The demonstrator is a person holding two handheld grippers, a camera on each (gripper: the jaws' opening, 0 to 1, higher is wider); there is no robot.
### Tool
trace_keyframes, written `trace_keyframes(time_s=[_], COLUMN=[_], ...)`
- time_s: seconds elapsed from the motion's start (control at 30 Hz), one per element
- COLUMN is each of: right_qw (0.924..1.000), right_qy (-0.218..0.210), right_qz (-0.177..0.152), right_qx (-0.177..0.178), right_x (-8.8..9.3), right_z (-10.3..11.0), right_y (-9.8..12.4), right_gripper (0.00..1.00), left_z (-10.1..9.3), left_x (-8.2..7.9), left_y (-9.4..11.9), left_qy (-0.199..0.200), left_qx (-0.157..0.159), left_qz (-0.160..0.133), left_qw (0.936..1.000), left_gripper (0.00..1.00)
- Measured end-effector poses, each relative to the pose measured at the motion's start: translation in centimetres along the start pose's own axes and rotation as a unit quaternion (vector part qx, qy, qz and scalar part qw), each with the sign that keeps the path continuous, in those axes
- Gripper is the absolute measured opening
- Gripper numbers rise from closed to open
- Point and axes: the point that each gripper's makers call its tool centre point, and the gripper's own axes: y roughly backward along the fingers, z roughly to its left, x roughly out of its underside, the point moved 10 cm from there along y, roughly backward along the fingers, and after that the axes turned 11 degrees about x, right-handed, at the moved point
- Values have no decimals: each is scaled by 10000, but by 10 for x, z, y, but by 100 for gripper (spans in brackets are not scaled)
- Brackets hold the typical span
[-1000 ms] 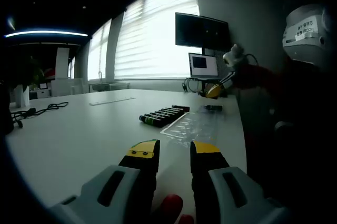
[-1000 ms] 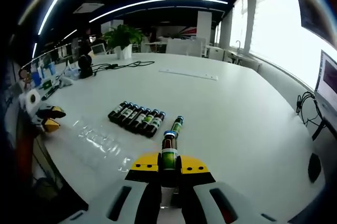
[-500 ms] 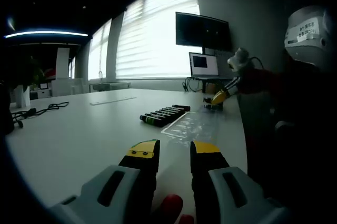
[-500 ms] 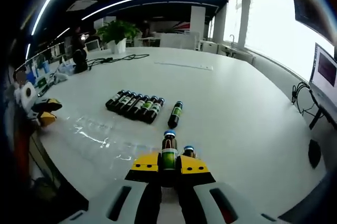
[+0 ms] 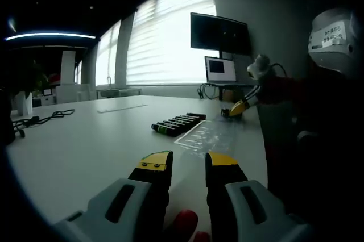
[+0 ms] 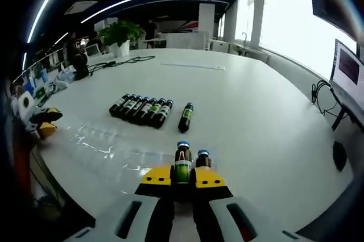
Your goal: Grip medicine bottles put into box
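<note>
In the right gripper view my right gripper (image 6: 182, 175) is shut on a brown medicine bottle (image 6: 182, 161) with a green label and blue cap, held upright over the near end of a clear plastic tray (image 6: 102, 146). A second bottle (image 6: 203, 159) stands just right of it, touching or nearly so. Several bottles lie in a row (image 6: 141, 109) beyond the tray, with one loose bottle (image 6: 185, 117) beside them. My left gripper (image 5: 187, 162) is open low over the white table, nothing between its fingers. It faces the bottle row (image 5: 176, 124) and the tray (image 5: 207, 134).
A monitor (image 5: 219, 33) and a laptop (image 5: 220, 71) stand at the table's far end. A black cable (image 6: 122, 62) and a potted plant (image 6: 118, 34) sit at the far side. Small items crowd the left edge (image 6: 34, 86). A dark object (image 6: 339, 154) lies right.
My right gripper has carried its bottle closer to the tray's near end, where a second standing bottle came into sight beside it. My left gripper has stayed put and open.
</note>
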Motion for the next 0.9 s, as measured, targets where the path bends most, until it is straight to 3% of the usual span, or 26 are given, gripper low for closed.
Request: trace_keyframes(time_s=[0.3, 0.7, 0.9], right_qw=[9991, 9991, 9991], right_qy=[383, 355, 344], right_qz=[-75, -248, -80], right_qx=[187, 35, -244], right_x=[1, -8, -3], right_z=[4, 0, -6], right_y=[-2, 6, 8], right_gripper=[8, 8, 6], left_z=[0, -1, -1], left_x=[0, -1, -1], left_y=[0, -1, -1], left_qy=[-9, -8, -10], left_qx=[9, 8, 8], left_qz=[-2, 2, 5], left_qw=[10000, 10000, 10000], left_gripper=[17, 17, 17])
